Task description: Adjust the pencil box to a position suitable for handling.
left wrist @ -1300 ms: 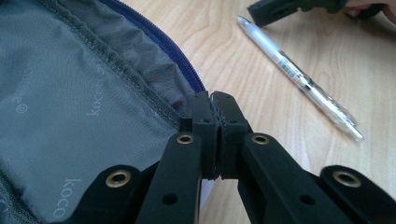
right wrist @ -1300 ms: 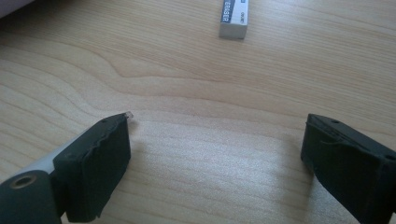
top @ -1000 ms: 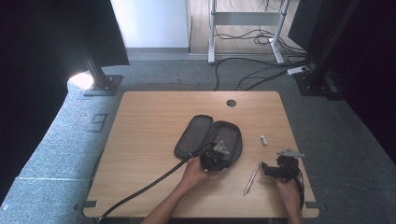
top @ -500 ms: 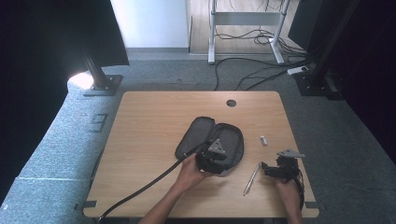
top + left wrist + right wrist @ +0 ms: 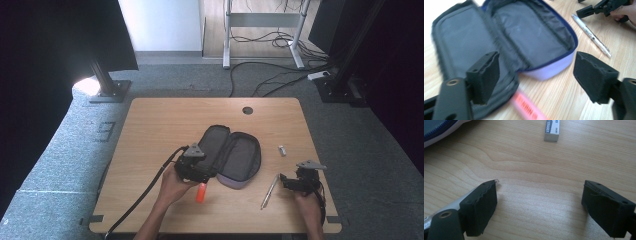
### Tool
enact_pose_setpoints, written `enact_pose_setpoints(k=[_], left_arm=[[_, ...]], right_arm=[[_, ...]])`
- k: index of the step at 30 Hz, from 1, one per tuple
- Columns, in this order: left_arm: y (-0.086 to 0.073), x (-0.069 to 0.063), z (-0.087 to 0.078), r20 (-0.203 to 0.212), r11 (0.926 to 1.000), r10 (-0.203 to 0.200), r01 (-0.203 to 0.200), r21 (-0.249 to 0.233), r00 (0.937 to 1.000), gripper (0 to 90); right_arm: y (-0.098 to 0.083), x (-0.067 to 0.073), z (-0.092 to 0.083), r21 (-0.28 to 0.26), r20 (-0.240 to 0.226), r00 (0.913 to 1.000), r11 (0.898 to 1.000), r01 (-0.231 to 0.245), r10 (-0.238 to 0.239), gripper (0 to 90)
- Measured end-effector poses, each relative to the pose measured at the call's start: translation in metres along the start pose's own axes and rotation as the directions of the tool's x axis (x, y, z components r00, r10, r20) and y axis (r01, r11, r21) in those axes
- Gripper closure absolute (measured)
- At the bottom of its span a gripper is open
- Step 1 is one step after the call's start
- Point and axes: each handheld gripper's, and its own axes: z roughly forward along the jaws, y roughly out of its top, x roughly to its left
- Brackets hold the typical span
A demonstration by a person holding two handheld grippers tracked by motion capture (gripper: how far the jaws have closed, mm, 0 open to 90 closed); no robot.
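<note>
An open dark pencil case (image 5: 235,156) with a pale lilac outside lies at the table's middle. My left gripper (image 5: 197,170) hovers at its near-left edge. Its jaws have just been opening and now stand apart with nothing pressed between them. An orange marker (image 5: 201,192) lies on the wood just below it, blurred in the left gripper view as the marker (image 5: 529,108) in front of the case (image 5: 511,37). My right gripper (image 5: 287,181) rests open at the right. A silver pen (image 5: 270,190) lies by it, and the pen's tip (image 5: 496,180) shows beside its left jaw.
A small white eraser (image 5: 282,150) lies right of the case, seen as the eraser (image 5: 552,130) ahead of the right gripper (image 5: 539,195). A cable hole (image 5: 247,110) sits near the table's far edge. The left gripper's black cable (image 5: 145,192) trails toward the front left edge.
My left gripper has drawn back leftward from over the case and its jaws have opened. The orange marker now lies on the table before the case. The right gripper has stayed still.
</note>
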Motion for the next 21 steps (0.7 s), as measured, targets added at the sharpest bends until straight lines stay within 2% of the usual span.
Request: enact_pose_setpoints(k=[3,6,7,9,11,12,14,17,21], left_arm=[[-0.017,0.008,-0.014,-0.029,0.9997,-0.026,0.026,-0.003,0.9992,17.0],[-0.028,0.012,-0.022,-0.065,0.9994,-0.034,0.035,0.004,0.9973,15.0],[-0.028,0.012,-0.022,-0.065,0.9994,-0.034,0.035,0.004,0.9973,14.4],[-0.037,0.014,-0.03,-0.105,0.9994,-0.034,0.034,0.001,0.9939,14.2],[-0.04,0.015,-0.032,-0.114,0.9993,-0.037,0.037,0.0,0.9928,13.7],[-0.045,0.016,-0.036,-0.131,0.9991,-0.042,0.042,-0.004,0.9905,13.0],[-0.048,0.018,-0.038,-0.138,0.9989,-0.048,0.047,-0.009,0.9893,12.3],[-0.059,0.025,-0.045,-0.149,0.9961,-0.087,0.083,-0.03,0.9849,10.2],[-0.066,0.03,-0.05,-0.17,0.9942,-0.106,0.102,-0.037,0.9796,6.9]], right_arm=[[0.0,0.0,0.0,0.0,0.0,1.0,1.0,0.0,0.0,12.5],[0.0,0.0,0.0,0.0,0.0,1.0,1.0,0.0,0.0,12.5],[0.0,0.0,0.0,0.0,0.0,1.0,1.0,0.0,0.0,12.5],[0.0,0.0,0.0,0.0,0.0,1.0,1.0,0.0,0.0,12.5],[0.0,0.0,0.0,0.0,0.0,1.0,1.0,0.0,0.0,12.5],[0.0,0.0,0.0,0.0,0.0,1.0,1.0,0.0,0.0,12.5],[0.0,0.0,0.0,0.0,0.0,1.0,1.0,0.0,0.0,12.5],[0.0,0.0,0.0,0.0,0.0,1.0,1.0,0.0,0.0,12.5],[0.0,0.0,0.0,0.0,0.0,1.0,1.0,0.0,0.0,12.5]])
